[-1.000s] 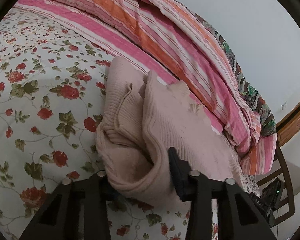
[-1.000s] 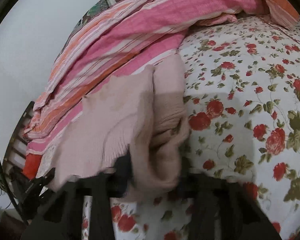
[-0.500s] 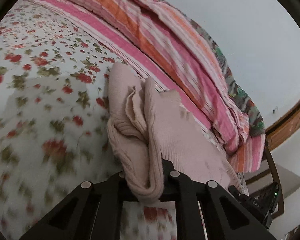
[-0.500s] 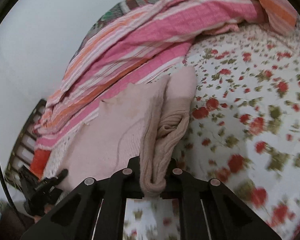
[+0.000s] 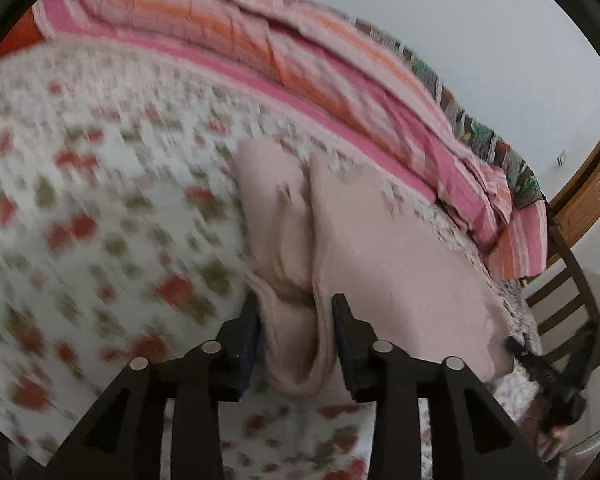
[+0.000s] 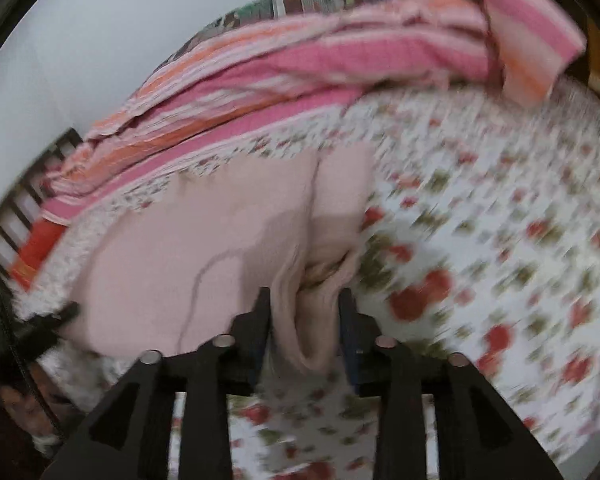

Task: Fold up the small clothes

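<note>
a: i'm looking along the left gripper (image 5: 296, 338) first. its jaws are opening, and a folded edge of the pink sweater (image 5: 380, 256) is sitting between them, bulging out past the tips. i can't see the pads pressing it any more, so i'm reading it as spread with cloth in the gap.

b: and the other side?

a: the right gripper (image 6: 304, 334) is doing the same: jaws opening, a rolled lip of the sweater (image 6: 204, 240) hanging in the gap and drooping over the near end. the picture is blurring, so i'm not claiming more than that.

b: so what am i doing to get this release right?

a: i'm judging this as letting go of a fold. i'm opening both sides evenly, letting the cloth drop out by itself, and pulling straight back along the fingers instead of sideways, so the knit isn't dragging and the fold isn't unrolling.

b: where's the sweater lying from there?

a: it's running away from both grippers across the flowered bedsheet (image 5: 100, 208), its bulk spreading toward the striped blanket (image 5: 300, 64) bunched at the far edge. from the left view the flat part is lying to the right of the tips; from the right view, to the left. so the sweater is stretching between the two grippers.
</note>
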A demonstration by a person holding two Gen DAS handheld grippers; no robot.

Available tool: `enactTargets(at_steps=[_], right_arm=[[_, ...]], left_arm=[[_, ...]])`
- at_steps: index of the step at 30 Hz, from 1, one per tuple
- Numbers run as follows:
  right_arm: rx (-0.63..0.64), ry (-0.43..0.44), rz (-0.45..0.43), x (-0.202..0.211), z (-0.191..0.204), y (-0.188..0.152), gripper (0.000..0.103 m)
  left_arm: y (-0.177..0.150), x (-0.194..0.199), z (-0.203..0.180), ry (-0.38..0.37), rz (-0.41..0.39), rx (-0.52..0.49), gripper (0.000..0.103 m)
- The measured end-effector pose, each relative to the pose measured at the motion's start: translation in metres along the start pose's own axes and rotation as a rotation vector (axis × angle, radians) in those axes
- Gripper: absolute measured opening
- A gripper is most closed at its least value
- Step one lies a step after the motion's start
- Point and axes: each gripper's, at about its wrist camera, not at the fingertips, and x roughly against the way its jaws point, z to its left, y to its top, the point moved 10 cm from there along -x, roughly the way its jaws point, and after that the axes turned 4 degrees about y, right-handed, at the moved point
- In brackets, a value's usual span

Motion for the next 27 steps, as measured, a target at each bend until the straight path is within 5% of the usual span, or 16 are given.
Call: enactTargets(at_steps=[1, 6, 14, 17, 20, 23, 27], right_arm=[[0.013, -0.009, -0.030, 0.004, -0.001, 0.009, 0.042], [0.022, -0.007, -0.040, -0.017, 0.007, 0.049, 0.042], [-0.011, -0.109, 0.140, -0.112, 0.010, 0.082, 0.042], [-0.018, -0.134, 0.163, -0.129, -0.001, 0.072, 0.042], [-0.015, -0.132, 0.159, -0.137, -0.003, 0.067, 0.040], [0.039, -0.110, 0.133, -0.137, 0.006, 0.069, 0.011], [0.034, -0.041, 0.052, -0.128, 0.014, 0.080, 0.005]], left_arm=[[0.007, 0.004, 0.001, 0.008, -0.029, -0.011, 0.049], [0.047, -0.007, -0.020, -0.030, -0.063, -0.053, 0.051], [0.101, -0.080, -0.056, 0.063, -0.008, -0.116, 0.049], [0.093, -0.107, -0.051, 0.113, 0.046, -0.145, 0.037], [0.082, -0.122, -0.034, 0.115, 0.068, -0.106, 0.007], [0.086, -0.116, -0.032, 0.044, 0.038, -0.061, 0.007], [0.097, -0.098, -0.029, 0.040, -0.038, -0.064, 0.007]])
